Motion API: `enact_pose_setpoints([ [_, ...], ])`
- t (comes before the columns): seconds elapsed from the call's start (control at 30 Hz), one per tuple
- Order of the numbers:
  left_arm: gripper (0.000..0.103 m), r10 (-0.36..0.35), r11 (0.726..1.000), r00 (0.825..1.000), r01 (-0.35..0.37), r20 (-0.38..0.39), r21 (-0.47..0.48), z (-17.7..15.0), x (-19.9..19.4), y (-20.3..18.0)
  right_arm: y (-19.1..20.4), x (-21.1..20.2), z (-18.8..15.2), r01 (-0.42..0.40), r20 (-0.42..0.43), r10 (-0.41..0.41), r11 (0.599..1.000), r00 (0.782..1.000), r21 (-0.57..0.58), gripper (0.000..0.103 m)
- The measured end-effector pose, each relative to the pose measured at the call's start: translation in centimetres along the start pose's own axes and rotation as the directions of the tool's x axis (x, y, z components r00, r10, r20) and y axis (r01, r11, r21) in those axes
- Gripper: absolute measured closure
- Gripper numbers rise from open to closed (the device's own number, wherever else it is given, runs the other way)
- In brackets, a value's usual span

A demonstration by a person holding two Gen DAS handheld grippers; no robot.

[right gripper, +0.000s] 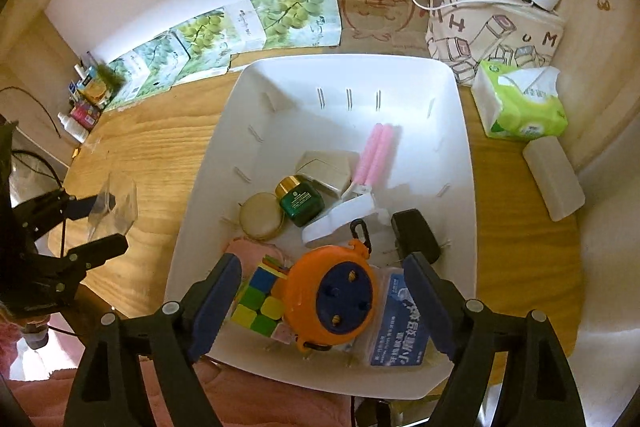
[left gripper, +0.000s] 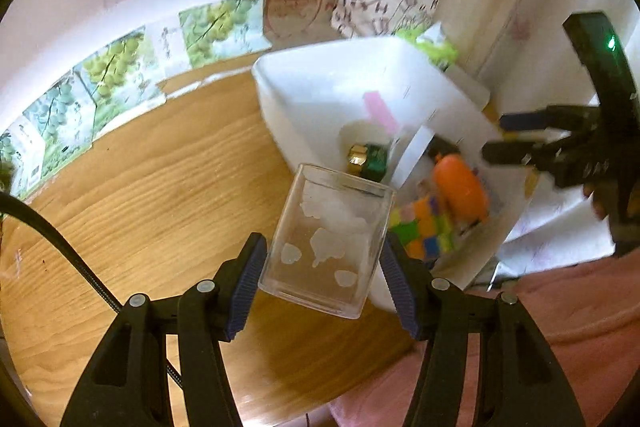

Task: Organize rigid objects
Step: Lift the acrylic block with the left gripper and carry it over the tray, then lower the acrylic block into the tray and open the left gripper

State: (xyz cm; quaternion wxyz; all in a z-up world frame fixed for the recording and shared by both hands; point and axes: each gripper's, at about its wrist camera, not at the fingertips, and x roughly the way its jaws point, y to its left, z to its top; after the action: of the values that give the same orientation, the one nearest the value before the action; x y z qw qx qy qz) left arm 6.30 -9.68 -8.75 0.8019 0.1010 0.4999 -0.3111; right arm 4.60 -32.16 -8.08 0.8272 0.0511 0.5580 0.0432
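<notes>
Two grippers work over a wooden table [right gripper: 160,155] with a white bin [right gripper: 464,155] on it. At the left, the left gripper [left gripper: 323,263] is clamped on a clear plastic box [left gripper: 328,247] with pale cloud shapes on its wall; the box hangs tilted above the table, just beside the bin's left edge. In the right wrist view the same box shows as a blurred clear shape between those fingers. Inside the bin lie a round tan compact [right gripper: 262,215], a green jar with a gold cap [right gripper: 301,202] whose round label is too small to read, a puzzle cube [right gripper: 256,301], a pink handled tool [right gripper: 376,155], an orange reel with a blue centre [right gripper: 332,297], a black plug [right gripper: 414,235], and a blue packet [right gripper: 400,323] printed with white characters I cannot read. The right gripper [right gripper: 322,303] hovers over the reel, its jaws apart and gripping nothing. Further right stand a green tissue pack [right gripper: 520,103] and a cloth bag [right gripper: 492,31] printed with letter blocks, "H", "U" and "M" among them.
</notes>
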Motion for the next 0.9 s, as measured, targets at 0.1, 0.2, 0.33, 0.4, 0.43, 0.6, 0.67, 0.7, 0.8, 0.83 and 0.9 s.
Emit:
enact_pose_setpoints([
  [0.1,0.041,-0.008,1.000,1.000,0.009,0.017,-0.020,1.0,0.1,-1.6,-0.3,-0.5,-0.1,0.004,0.022,-0.003,1.000,1.000,-0.019,0.019],
  [0.2,0.041,-0.010,0.999,1.000,0.011,0.026,-0.035,2.4,1.1,-3.6,-0.9,-0.9,-0.1,0.007,0.038,-0.006,1.000,0.999,-0.026,0.019],
  [0.33,0.041,-0.024,0.997,0.999,0.026,0.033,-0.067,3.2,1.7,-5.7,-2.2,-1.3,-0.1,0.014,0.058,-0.013,1.000,0.998,-0.012,0.019],
  [0.4,0.041,-0.025,0.995,0.999,0.028,0.024,-0.097,3.5,2.1,-6.4,-2.8,-1.4,-0.1,0.017,0.067,-0.018,1.000,0.998,0.008,0.019],
  [0.43,0.041,-0.021,0.993,1.000,0.023,0.019,-0.115,3.7,2.4,-6.6,-3.2,-1.5,-0.1,0.016,0.072,-0.018,1.000,0.997,0.022,0.019],
  [0.6,0.040,0.004,0.981,1.000,-0.003,0.008,-0.194,4.4,3.8,-7.3,-4.4,-1.5,0.0,0.027,0.094,-0.032,0.998,0.995,0.061,0.018],
  [0.67,0.040,0.025,0.971,1.000,-0.024,0.001,-0.237,4.7,4.2,-7.3,-4.6,-1.2,0.0,0.031,0.093,-0.038,0.997,0.995,0.073,0.018],
  [0.7,0.040,0.036,0.967,0.999,-0.033,0.004,-0.254,4.7,4.3,-7.2,-4.7,-1.1,0.0,0.031,0.092,-0.038,0.996,0.995,0.082,0.018],
  [0.8,0.030,0.064,0.944,0.998,-0.057,0.010,-0.326,4.7,4.0,-6.5,-4.5,-0.8,-0.2,0.020,0.082,-0.028,0.995,0.996,0.097,0.018],
  [0.83,0.025,0.072,0.936,0.997,-0.065,0.007,-0.346,4.7,3.9,-6.2,-4.3,-0.8,-0.2,0.015,0.082,-0.023,0.995,0.996,0.099,0.018],
  [0.9,0.022,0.091,0.921,0.996,-0.080,0.011,-0.382,4.3,3.5,-5.5,-3.7,-0.8,-0.5,-0.001,0.090,-0.008,0.995,0.996,0.100,0.014],
])
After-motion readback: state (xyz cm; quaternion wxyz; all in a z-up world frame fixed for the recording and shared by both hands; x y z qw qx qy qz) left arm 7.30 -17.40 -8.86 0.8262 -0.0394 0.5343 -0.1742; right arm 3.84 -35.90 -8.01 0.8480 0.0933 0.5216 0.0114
